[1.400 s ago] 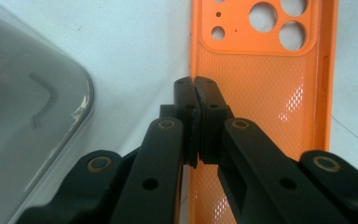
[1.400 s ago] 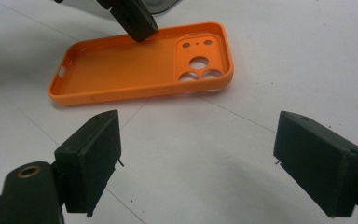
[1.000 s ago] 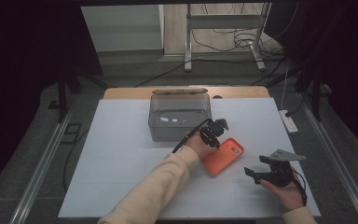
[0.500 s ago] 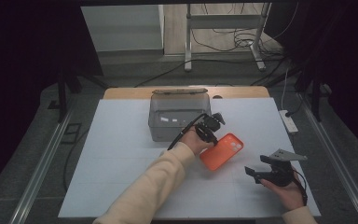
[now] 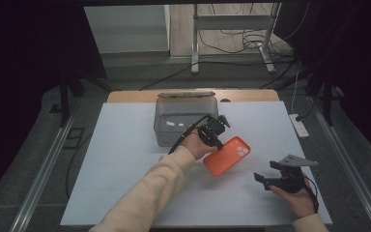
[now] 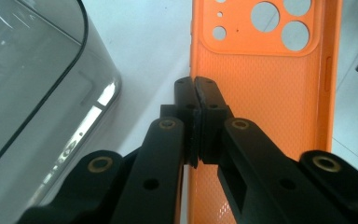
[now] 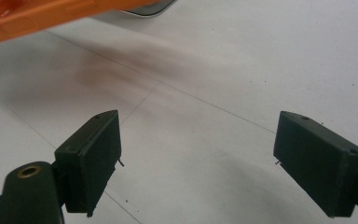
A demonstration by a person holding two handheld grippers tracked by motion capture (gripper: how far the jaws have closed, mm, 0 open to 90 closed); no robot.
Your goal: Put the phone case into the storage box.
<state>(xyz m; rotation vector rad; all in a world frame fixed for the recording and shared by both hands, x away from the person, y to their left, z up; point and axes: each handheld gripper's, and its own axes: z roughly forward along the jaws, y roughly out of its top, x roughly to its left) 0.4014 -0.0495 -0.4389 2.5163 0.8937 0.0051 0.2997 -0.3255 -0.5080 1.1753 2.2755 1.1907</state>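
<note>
Orange textured phone case [image 5: 226, 155] lifted higher

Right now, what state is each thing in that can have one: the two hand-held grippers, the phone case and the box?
Left hand-held gripper: shut on the orange phone case's edge.
Right hand-held gripper: open, nothing between its jaws, over the white table.
Orange phone case: empty, held tilted, lifted off the table to judge by its shadow in the right gripper view.
Clear plastic box: standing upright on the table beside the case, open or lidded hard to tell.

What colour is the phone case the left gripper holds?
Orange; the phone case shows best in the left gripper view.
</note>
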